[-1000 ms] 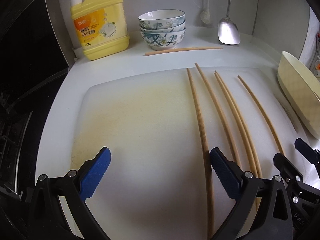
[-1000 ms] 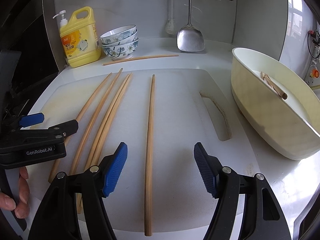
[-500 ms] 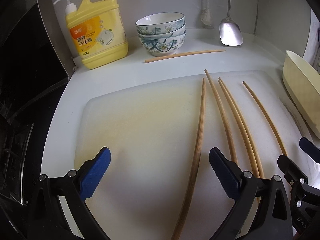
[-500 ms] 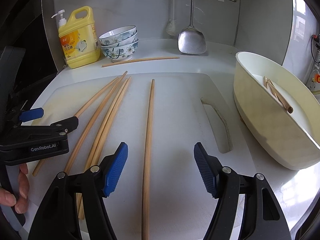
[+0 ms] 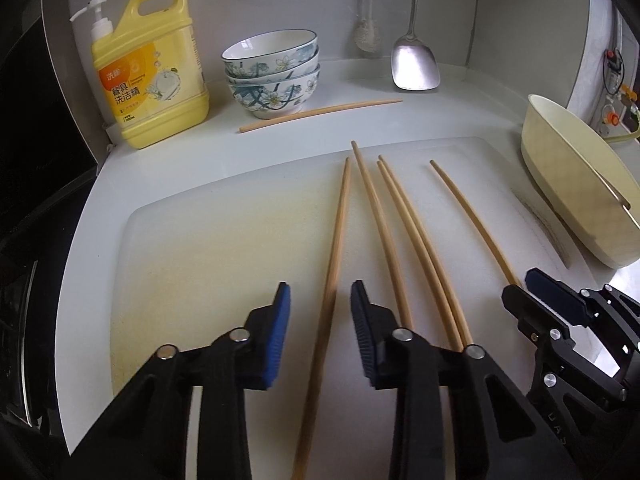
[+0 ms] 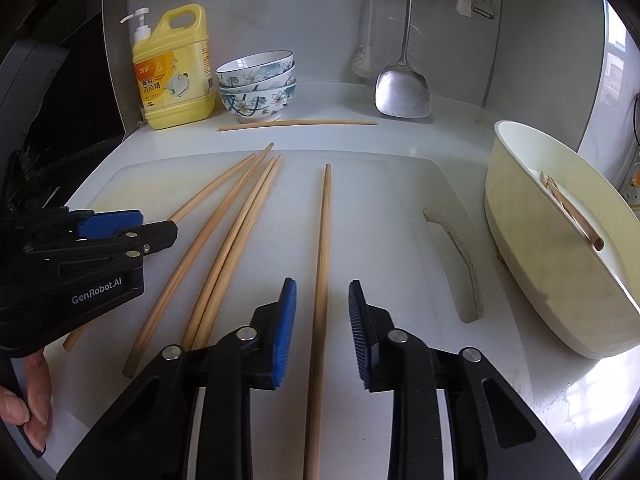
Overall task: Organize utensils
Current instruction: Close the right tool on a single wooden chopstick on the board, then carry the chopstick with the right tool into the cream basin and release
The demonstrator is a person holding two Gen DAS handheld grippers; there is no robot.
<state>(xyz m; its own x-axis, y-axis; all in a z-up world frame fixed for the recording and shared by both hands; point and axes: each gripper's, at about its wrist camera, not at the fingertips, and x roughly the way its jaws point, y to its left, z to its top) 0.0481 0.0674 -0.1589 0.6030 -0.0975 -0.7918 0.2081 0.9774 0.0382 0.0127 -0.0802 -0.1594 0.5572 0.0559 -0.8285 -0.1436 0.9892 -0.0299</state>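
both sets of jaws are closing, pads not yet touching: left gripper (image 5: 320,328) around the leftmost chopstick (image 5: 334,264), right gripper (image 6: 322,324) around the rightmost chopstick (image 6: 322,256), running toward 12 o'clock.

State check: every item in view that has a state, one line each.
left hand-held gripper: jaws closing around leftmost chopstick, pads not touching yet
right hand-held gripper: jaws closing around lone right chopstick, gap remains
three middle chopsticks: flat on cutting board
sixth chopstick: flat on counter before bowls
bowls: stacked, upright
cream tub: holds chopsticks
soap bottle: upright
spatula: hanging
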